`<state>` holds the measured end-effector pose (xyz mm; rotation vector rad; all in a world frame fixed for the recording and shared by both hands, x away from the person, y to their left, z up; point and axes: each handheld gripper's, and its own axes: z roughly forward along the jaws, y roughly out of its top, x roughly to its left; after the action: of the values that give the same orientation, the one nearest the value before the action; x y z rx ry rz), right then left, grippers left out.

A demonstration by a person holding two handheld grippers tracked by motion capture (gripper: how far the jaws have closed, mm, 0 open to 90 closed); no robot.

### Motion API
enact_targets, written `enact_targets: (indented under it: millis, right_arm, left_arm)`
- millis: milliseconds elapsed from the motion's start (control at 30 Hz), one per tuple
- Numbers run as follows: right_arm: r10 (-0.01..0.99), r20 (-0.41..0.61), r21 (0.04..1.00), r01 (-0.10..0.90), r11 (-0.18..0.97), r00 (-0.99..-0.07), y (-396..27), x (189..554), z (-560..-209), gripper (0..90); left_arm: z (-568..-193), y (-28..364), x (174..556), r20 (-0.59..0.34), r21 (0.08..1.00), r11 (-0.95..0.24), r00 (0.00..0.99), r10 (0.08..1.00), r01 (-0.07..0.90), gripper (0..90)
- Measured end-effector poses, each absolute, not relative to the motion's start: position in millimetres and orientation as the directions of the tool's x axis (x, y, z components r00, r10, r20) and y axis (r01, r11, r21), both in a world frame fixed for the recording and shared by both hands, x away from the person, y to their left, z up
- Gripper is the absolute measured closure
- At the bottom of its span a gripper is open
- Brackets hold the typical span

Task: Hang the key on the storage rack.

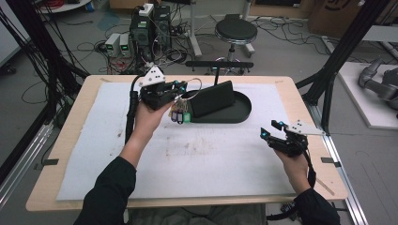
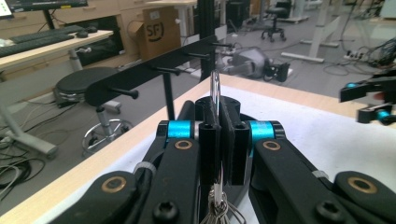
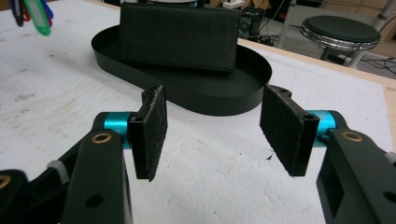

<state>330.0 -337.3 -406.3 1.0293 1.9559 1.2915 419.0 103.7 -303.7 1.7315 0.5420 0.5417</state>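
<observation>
Left claw (image 2: 215,140) clenched on key ring (image 2: 215,95); hook rack (image 2: 154,74) at 12 o'clock; approach warranted level ring. Right claw (image 3: 219,128) released.

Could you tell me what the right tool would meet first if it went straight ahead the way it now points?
Probably the near wall of the black oval tray, straight ahead of the open right tool. Behind it, the black wallet stands propped in the tray. Depth is unclear.

metal key ring (image 2: 215,95) with coloured tags (image 1: 179,116) hangs (tags dangling) beside the black oval tray (image 1: 241,112).
</observation>
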Motion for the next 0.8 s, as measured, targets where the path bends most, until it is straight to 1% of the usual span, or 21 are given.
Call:
enact_targets:
  millis: [300, 600, 800]
  right_arm:
    - [0.840, -0.041, 0.929, 0.290, 0.232, -0.540, -338, 329, -406, 42.3]
    - [0.840, -0.041, 0.929, 0.289, 0.232, -0.541, -338, 329, -406, 42.3]
    - [0.839, -0.046, 0.929, 0.286, 0.236, -0.542, -337, 329, -406, 42.3]
  left_arm:
    - [-299, 98, 441, 0.055, 0.977, -0.193, 0.766, 0.640, 0.091, 86.2]
    - [-308, 96, 458, 0.005, 0.980, -0.152, 0.747, 0.665, 0.129, 86.2]
    - [-313, 94, 465, -0.006, 0.982, -0.137, 0.738, 0.674, 0.133, 86.2]
